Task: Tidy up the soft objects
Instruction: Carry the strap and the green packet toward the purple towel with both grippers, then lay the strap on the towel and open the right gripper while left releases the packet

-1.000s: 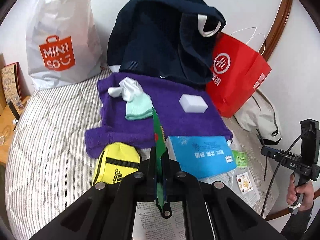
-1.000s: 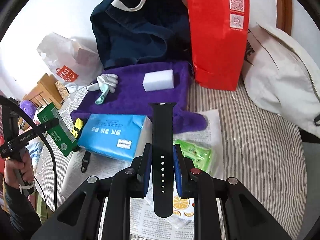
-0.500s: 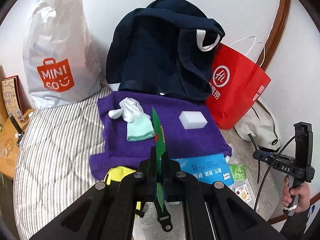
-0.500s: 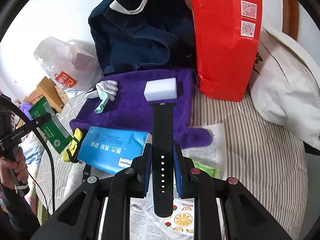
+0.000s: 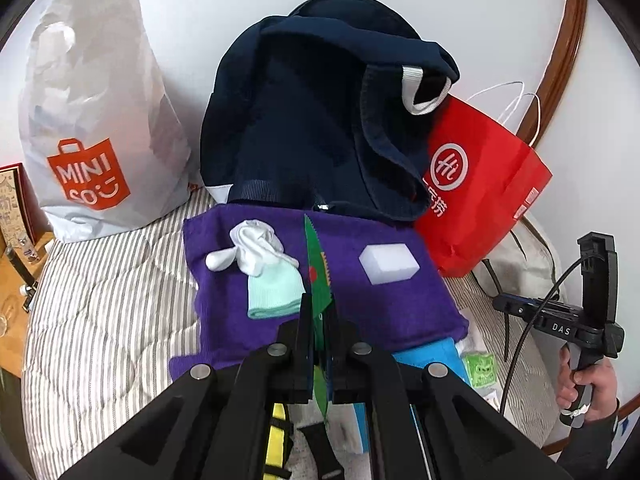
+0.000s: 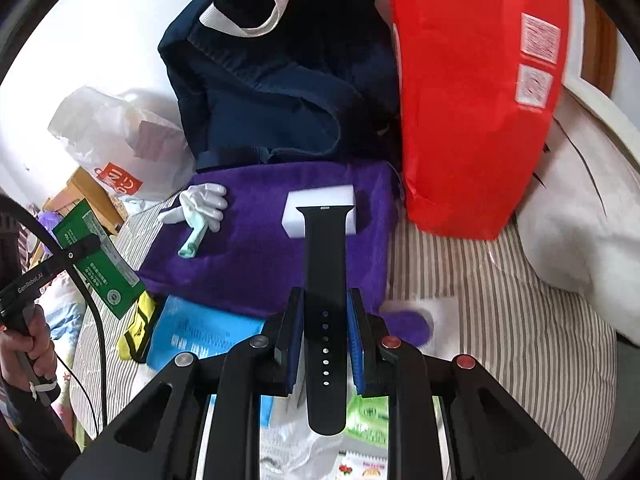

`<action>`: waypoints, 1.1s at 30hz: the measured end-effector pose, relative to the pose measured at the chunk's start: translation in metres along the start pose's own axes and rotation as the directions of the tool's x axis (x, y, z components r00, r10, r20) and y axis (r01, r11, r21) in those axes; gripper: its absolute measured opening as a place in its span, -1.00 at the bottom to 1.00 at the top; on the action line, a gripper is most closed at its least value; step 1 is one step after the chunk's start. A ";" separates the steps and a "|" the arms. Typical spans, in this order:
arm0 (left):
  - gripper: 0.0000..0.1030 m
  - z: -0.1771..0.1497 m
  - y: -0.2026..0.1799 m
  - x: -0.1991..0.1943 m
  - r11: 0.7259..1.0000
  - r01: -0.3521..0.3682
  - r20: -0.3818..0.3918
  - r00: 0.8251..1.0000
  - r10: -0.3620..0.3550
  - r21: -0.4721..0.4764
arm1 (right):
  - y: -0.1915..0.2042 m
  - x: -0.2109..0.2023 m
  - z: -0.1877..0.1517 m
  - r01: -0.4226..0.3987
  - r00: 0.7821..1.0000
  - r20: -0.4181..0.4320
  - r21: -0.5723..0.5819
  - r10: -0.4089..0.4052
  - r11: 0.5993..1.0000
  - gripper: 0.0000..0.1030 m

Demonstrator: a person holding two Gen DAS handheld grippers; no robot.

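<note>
Rubbery black watch strap (image 6: 325, 280) sits clamped across its width in the right gripper (image 6: 325, 340), held above the purple towel (image 6: 256, 240) w/ its tip over the white sponge (image 6: 320, 204). Looks light, bendy, prob grippy; mid-length hold keeps it from drooping. Left gripper (image 5: 318, 344) is pinched on a thin green packet (image 5: 318, 276), edge-on: flimsy, light, likely to crease.

purple towel (image 5: 400, 304), navy backpack (image 5: 312, 120), bright red paper bag (image 6: 472, 120), grey-and-white striped bedding (image 5: 108, 304), black watch strap (image 6: 325, 280), green packet (image 6: 98, 256)
</note>
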State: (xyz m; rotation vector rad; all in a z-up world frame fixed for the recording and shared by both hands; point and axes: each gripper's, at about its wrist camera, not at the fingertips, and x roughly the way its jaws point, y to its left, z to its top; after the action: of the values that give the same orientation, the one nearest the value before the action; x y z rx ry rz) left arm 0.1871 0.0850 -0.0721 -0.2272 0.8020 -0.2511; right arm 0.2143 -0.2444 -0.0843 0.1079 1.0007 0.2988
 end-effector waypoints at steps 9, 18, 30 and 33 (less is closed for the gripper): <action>-0.92 0.019 0.006 0.025 1.000 0.001 -0.004 1.000 -0.002 -0.017 | 0.004 0.046 0.033 0.017 0.999 -0.028 -0.040 -0.018 0.999 -0.60; -0.92 0.032 0.014 0.047 1.000 0.012 -0.019 1.000 -0.012 -0.022 | -0.007 0.101 0.049 0.063 0.995 -0.080 -0.019 -0.065 0.998 -0.60; -0.92 0.039 0.020 0.065 0.999 0.019 -0.037 0.999 -0.020 -0.026 | -0.015 0.134 0.040 0.094 0.986 -0.137 -0.028 -0.097 0.995 -0.60; -0.92 0.038 0.020 0.069 0.999 0.025 -0.039 0.999 -0.026 -0.028 | -0.016 0.135 0.039 0.080 0.987 -0.140 -0.024 -0.082 0.997 -0.59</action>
State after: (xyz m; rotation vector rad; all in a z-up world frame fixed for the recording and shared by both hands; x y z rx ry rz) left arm 0.2637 0.0864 -0.0994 -0.2595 0.8420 -0.2688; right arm 0.3178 -0.2174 -0.1767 0.0296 1.1395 0.2432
